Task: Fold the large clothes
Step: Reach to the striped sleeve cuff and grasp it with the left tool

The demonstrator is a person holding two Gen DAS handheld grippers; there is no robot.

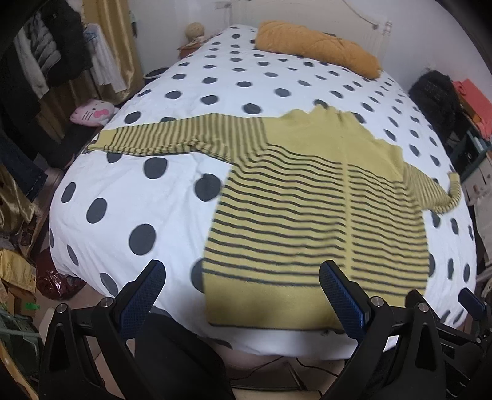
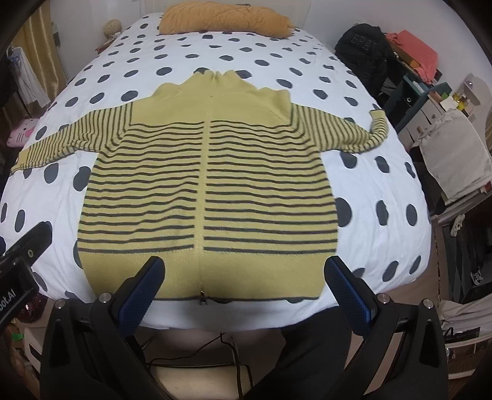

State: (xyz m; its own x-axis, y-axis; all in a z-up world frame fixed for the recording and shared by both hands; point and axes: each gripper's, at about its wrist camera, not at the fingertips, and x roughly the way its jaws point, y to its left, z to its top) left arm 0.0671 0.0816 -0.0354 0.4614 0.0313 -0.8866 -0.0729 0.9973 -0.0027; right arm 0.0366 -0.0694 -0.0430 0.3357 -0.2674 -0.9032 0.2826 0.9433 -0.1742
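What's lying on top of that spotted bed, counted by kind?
Yellow zip-up sweater with dark stripes: 1
Mustard-orange quilted pillow: 1
Total: 2, both on the white bedspread with grey dots.

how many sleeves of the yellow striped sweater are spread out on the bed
2: the left sleeve stretches toward the bed's left edge, and the right sleeve reaches toward the right edge, its cuff bent upward. None hidden.

Polka-dot bed [image 2: 369, 184], mustard pillow [image 2: 224, 18], white wall [image 2: 323, 18], hanging clothes [image 1: 46, 52]
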